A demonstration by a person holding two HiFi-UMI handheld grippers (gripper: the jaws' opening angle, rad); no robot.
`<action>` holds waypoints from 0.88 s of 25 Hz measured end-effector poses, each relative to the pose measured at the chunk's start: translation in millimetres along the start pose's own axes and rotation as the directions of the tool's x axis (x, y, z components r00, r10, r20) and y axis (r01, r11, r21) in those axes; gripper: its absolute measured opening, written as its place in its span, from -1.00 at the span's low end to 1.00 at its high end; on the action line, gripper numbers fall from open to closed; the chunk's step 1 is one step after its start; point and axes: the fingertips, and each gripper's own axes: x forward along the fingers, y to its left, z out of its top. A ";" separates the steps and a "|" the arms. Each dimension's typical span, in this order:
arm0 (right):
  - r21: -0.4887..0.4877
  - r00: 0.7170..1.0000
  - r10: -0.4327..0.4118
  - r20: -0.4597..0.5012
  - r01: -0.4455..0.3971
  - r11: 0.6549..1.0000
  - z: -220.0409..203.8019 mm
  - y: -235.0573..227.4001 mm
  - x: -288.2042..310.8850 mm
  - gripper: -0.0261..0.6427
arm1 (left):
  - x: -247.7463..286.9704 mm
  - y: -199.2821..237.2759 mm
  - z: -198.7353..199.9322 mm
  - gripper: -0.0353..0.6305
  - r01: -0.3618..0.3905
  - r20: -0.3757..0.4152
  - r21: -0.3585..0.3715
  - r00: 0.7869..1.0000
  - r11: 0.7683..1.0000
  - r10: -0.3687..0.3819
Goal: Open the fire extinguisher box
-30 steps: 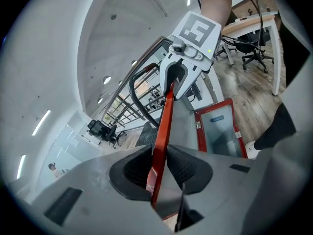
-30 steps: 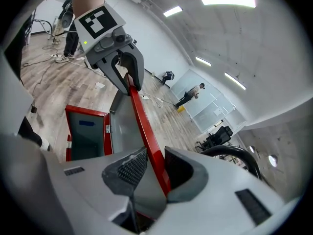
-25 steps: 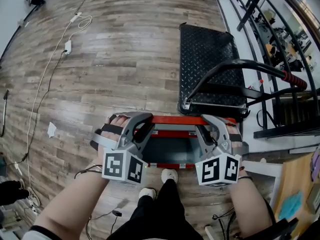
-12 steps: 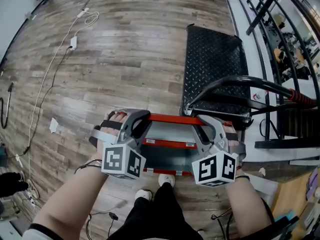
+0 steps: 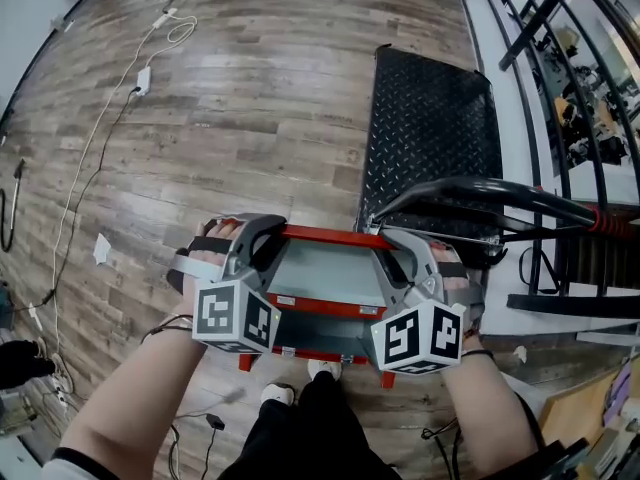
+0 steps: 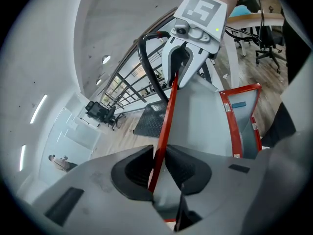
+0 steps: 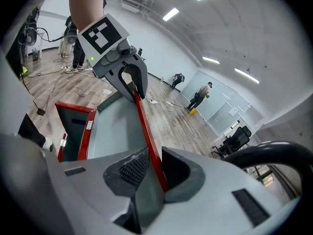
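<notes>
The fire extinguisher box (image 5: 318, 345) is red-framed and stands on the wood floor at my feet. Its grey lid (image 5: 320, 268) is tilted up, with the red far edge (image 5: 330, 236) raised. My left gripper (image 5: 268, 240) grips that edge at its left end, and my right gripper (image 5: 397, 245) grips it at the right end. In the left gripper view the red edge (image 6: 164, 126) runs between the left gripper (image 6: 157, 168) pads. The right gripper view shows the same edge (image 7: 146, 131) inside the right gripper (image 7: 151, 168). Both sets of jaws have just been closing onto it.
A black diamond-plate platform cart (image 5: 430, 118) lies just beyond the box, its curved handle (image 5: 480, 193) arching over the right side. A dark railing (image 5: 560, 28) runs along the right. White cables (image 5: 110, 138) and a paper scrap (image 5: 100, 251) lie on the floor at left.
Both grippers have come nearer to me and a little lower, bringing the lid's red edge along. More of the grey lid panel now shows, and the dark box interior is covered.
</notes>
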 end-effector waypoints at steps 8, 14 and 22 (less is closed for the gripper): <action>-0.022 1.000 -0.008 0.017 0.008 1.000 -13.2 -7.0 19.2 -0.70 | 22.9 0.3 -3.6 -0.67 0.023 -0.006 0.002 1.000 1.000 -0.023; -0.011 1.000 0.013 0.012 -0.013 1.000 -22.0 -10.3 32.3 -0.71 | 37.2 -0.1 -6.9 -0.67 0.067 -0.018 -0.010 0.998 0.998 -0.068; -0.009 0.999 0.018 0.029 -0.017 1.000 -27.9 -11.6 45.6 -0.71 | 48.5 -0.9 -11.4 -0.67 0.075 -0.015 -0.015 0.997 0.997 -0.075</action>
